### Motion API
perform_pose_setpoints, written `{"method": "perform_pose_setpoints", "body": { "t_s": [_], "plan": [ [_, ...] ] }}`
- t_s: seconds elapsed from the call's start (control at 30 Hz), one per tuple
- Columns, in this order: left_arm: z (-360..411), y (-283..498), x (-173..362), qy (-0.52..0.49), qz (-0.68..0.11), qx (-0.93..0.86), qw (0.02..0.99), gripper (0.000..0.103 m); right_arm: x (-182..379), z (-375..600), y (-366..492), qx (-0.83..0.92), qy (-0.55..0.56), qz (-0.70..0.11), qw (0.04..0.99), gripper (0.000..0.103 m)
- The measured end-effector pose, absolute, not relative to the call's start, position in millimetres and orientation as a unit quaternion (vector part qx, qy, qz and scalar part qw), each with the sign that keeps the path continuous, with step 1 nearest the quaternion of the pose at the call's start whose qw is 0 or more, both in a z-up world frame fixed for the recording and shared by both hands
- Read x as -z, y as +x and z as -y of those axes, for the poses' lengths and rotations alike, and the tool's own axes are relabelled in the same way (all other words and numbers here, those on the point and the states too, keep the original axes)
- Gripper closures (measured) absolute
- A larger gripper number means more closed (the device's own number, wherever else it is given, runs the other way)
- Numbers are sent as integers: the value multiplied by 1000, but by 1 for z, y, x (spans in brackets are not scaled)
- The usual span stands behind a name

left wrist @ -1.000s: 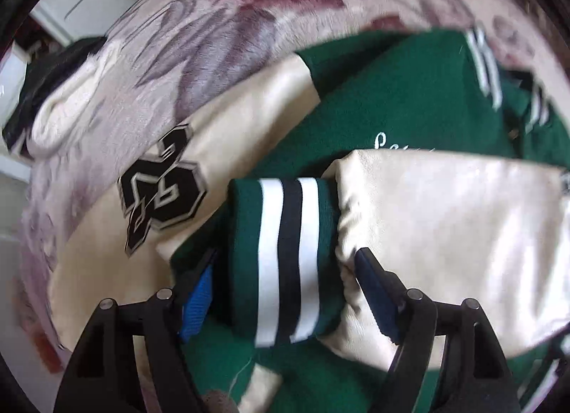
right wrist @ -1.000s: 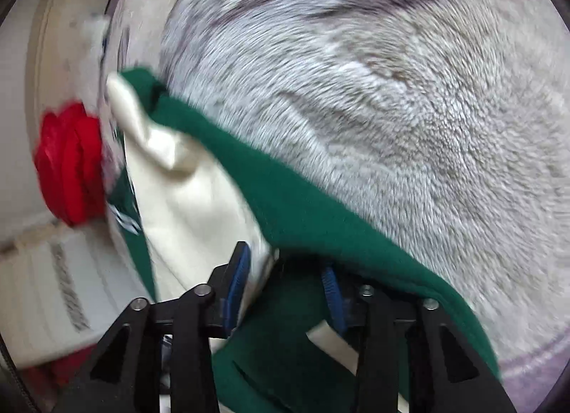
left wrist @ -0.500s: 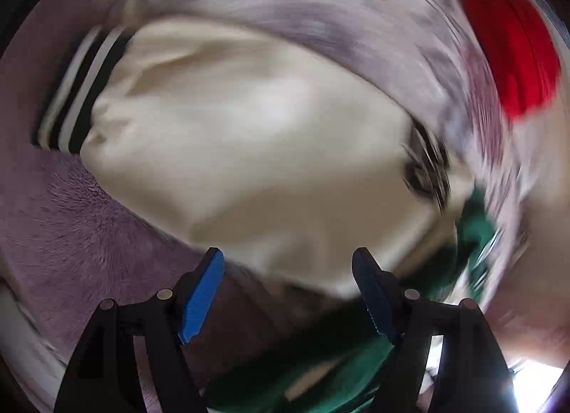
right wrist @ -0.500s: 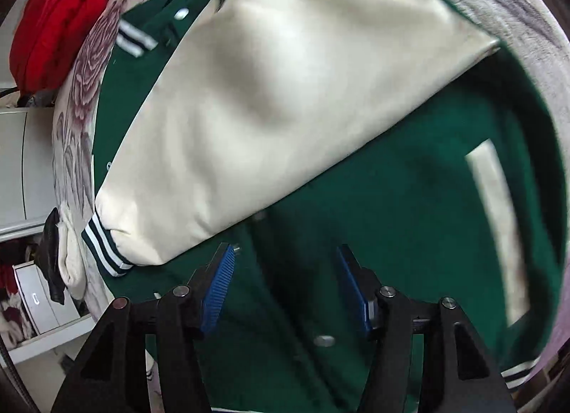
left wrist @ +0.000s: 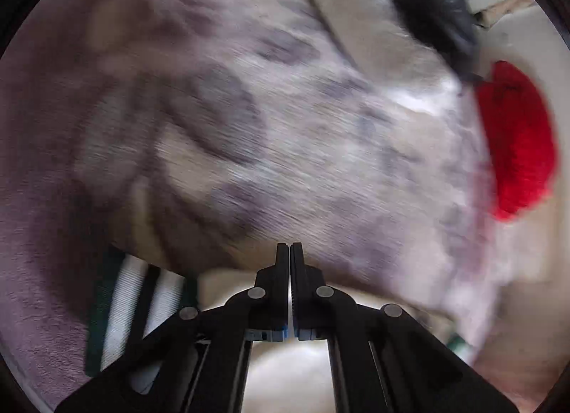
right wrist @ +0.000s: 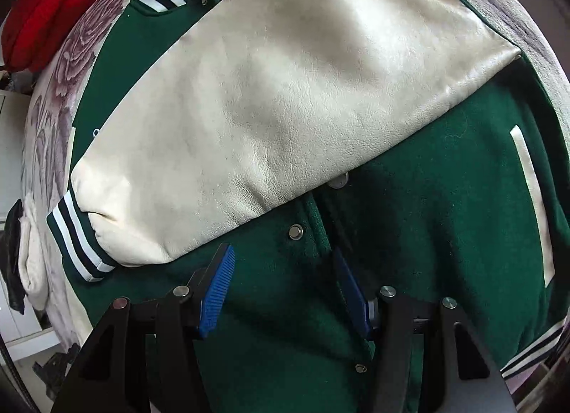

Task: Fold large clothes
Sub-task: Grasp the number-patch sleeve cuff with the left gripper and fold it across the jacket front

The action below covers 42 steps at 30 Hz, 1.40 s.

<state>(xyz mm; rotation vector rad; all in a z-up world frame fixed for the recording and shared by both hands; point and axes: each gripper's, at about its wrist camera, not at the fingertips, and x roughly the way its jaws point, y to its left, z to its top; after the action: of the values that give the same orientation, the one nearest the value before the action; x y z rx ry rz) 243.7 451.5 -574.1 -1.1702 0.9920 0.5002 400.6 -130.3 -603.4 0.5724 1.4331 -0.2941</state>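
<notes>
While jacket [right wrist: 409, 199] covers floral blanket [right wrist: 76, 46], left hand-held gripper [left wrist: 289, 252] closed empty, right hand-held gripper [right wrist: 285, 270] wide.

You see a green varsity jacket [right wrist: 427, 235] lying flat, snap front up | its cream leather sleeve [right wrist: 285, 110] is folded diagonally across the chest from 1 o'clock to 8 o'clock | the striped cuff [right wrist: 76, 240] sits at 8 o'clock | striped hem at 4 o'clock.

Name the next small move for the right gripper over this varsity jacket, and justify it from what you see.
Probably lower the open right gripper onto the green hem of the varsity jacket and pinch it: the cream sleeve already lies folded across the front, and nothing sits between the jaws.
</notes>
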Motion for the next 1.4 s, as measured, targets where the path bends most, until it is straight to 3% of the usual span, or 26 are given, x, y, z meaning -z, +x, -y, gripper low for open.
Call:
{"method": "perform_pose_setpoints", "body": {
  "t_s": [0.13, 0.17, 0.27, 0.3, 0.37, 0.57, 0.63, 0.67, 0.7, 0.73, 0.87, 1.03, 1.17, 1.2, 1.27, 1.33, 1.37, 1.4],
  "plan": [
    [-418, 207, 566, -511, -495, -182, 679, 91, 597, 136, 387, 136, 257, -649, 703, 43],
    [-408, 198, 569, -521, -503, -177, 667, 79, 598, 136, 384, 138, 255, -652, 701, 43],
    [-377, 162, 580, -557, -515, -167, 630, 64, 595, 146, 374, 145, 262, -655, 694, 43],
    [-370, 156, 584, -561, -520, -166, 622, 50, 595, 149, 372, 146, 264, -655, 693, 43],
    [-356, 151, 595, -579, -514, -166, 611, 36, 594, 152, 367, 148, 270, -654, 691, 43],
    [-368, 176, 615, -596, -464, -237, 611, 34, 591, 154, 361, 144, 250, -659, 695, 43],
    [-375, 189, 604, -579, -439, -268, 633, 34, 588, 154, 360, 141, 243, -659, 697, 43],
    [-380, 199, 595, -560, -423, -279, 655, 44, 587, 154, 358, 139, 239, -659, 699, 43],
    [-386, 207, 587, -534, -416, -294, 674, 87, 587, 154, 357, 138, 238, -659, 700, 43],
    [-391, 214, 584, -519, -412, -300, 686, 96, 587, 154, 356, 137, 236, -658, 701, 43],
    [-441, 248, 572, -521, -360, -286, 719, 98, 582, 154, 351, 139, 238, -653, 706, 43],
    [-477, 306, 597, -500, -383, -254, 734, 98, 574, 156, 350, 140, 231, -645, 714, 43],
    [-491, 317, 617, -527, -384, -223, 724, 78, 572, 164, 347, 138, 247, -648, 707, 43],
    [-491, 315, 617, -533, -378, -213, 727, 65, 573, 166, 347, 134, 250, -649, 706, 40],
    [-484, 321, 609, -515, -383, -210, 738, 59, 571, 167, 345, 126, 243, -649, 710, 29],
    [-475, 330, 599, -470, -397, -229, 754, 65, 566, 165, 345, 115, 230, -645, 719, 29],
    [-469, 333, 592, -443, -402, -245, 763, 90, 564, 164, 345, 111, 220, -646, 722, 29],
    [-464, 334, 586, -430, -401, -249, 770, 99, 563, 162, 346, 109, 212, -648, 723, 29]
  ]
}}
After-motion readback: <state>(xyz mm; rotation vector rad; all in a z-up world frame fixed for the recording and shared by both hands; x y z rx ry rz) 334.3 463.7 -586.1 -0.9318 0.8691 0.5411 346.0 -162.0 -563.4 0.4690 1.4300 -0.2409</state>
